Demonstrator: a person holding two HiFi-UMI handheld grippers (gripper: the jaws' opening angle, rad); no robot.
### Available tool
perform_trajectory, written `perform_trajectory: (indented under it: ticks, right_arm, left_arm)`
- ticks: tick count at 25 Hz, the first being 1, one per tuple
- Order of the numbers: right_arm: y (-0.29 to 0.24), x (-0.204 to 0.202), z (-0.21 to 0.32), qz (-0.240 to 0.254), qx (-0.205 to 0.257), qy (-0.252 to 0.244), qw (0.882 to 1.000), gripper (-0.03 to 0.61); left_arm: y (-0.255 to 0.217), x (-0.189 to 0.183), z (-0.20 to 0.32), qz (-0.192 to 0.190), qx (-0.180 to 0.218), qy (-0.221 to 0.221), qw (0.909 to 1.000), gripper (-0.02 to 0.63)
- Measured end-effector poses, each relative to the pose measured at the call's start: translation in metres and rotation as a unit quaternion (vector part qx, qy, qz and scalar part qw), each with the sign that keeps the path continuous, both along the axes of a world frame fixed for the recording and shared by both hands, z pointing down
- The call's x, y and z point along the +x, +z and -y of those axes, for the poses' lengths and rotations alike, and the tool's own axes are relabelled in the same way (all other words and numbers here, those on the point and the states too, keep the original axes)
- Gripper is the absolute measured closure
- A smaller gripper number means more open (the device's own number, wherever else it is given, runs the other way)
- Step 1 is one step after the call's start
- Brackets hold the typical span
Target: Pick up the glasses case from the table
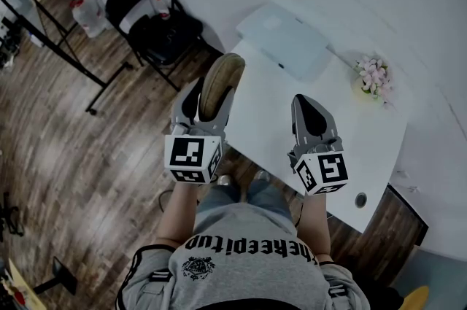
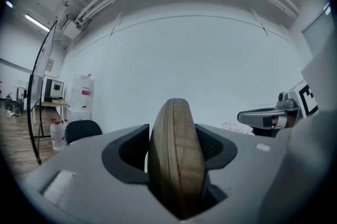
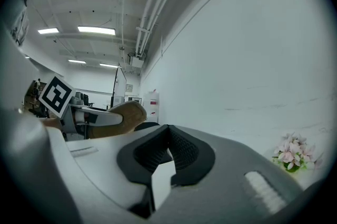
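I had the glasses case up in my left gripper.

My left gripper (image 2: 176, 144) was squeezed tight on the brown glasses case (image 2: 176, 165), which stood on its edge between the jaws. It looked lifted off the white desk (image 1: 277, 126), near the desk's left edge. My right gripper (image 3: 168, 130) was pinched closed with nothing in it, above the desk. I thought the pick-up was done, and I only had to keep hold. Pink flowers (image 1: 373, 75) sat farther back.

Tan-brown oval hard-shell glasses case (image 1: 220, 86), closed, standing on edge, clamped between left gripper (image 1: 211, 93) jaws, lifted clear above white bench (image 1: 350, 148) left edge.
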State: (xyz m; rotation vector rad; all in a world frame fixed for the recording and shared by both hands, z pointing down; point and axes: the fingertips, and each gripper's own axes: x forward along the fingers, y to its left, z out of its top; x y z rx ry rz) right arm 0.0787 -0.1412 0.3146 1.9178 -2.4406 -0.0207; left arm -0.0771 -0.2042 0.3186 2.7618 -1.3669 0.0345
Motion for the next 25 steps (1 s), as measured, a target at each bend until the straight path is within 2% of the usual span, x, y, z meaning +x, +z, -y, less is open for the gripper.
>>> perform_trajectory:
  ticks: [9, 25]
  right_arm:
    - [-0.007, -0.003, -0.002, -0.007, 0.012, -0.005, 1.000, 0.577]
    - [-0.014, -0.004, 0.004, -0.016, 0.019, -0.009, 1.000, 0.577]
  left_arm:
    - [-0.012, -0.006, -0.003, -0.006, 0.022, -0.010, 0.9997, 0.340]
    - [-0.024, -0.008, -0.002, -0.020, 0.036, -0.016, 0.9990, 0.340]
